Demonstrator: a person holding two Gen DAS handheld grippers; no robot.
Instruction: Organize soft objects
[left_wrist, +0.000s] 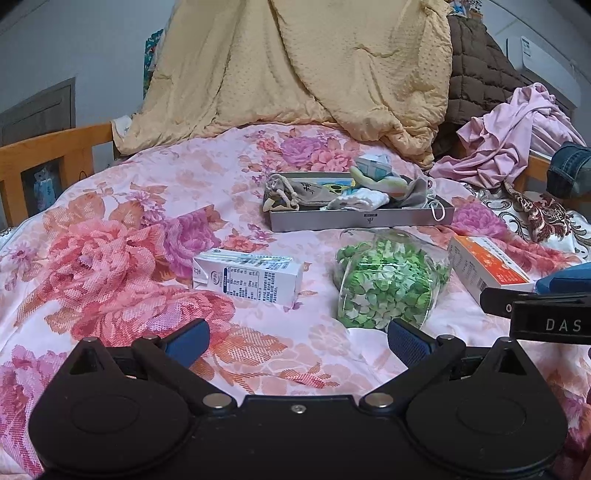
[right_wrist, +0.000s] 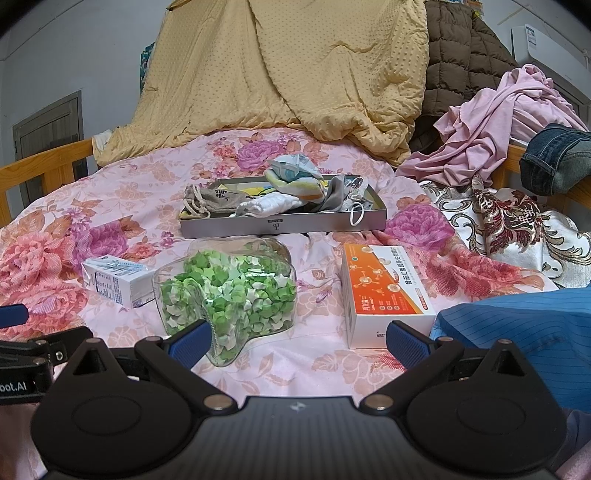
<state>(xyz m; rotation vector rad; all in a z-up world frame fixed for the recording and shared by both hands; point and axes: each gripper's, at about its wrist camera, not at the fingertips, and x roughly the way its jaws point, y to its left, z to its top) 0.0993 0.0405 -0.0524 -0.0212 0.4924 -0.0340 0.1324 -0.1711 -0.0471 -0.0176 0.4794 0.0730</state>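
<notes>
Both grippers, left (left_wrist: 297, 341) and right (right_wrist: 297, 341), spread wide, holding nothing, hovering low over floral bedsheet (left_wrist: 110, 229). Soft items (right_wrist: 280, 195) already piled in grey tray (right_wrist: 295, 225); rigid milk carton (left_wrist: 247, 277), star jar (right_wrist: 229, 291), orange box (right_wrist: 384, 291) left outside.

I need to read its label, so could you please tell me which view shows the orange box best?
The right wrist view: the orange box lies whole and near, top and end faces visible. In the left wrist view the box sits at the edge, partly hidden behind the right gripper.

"DAS" on right gripper (left_wrist: 546, 314); "bot.AI" on left gripper (right_wrist: 22, 384).
</notes>
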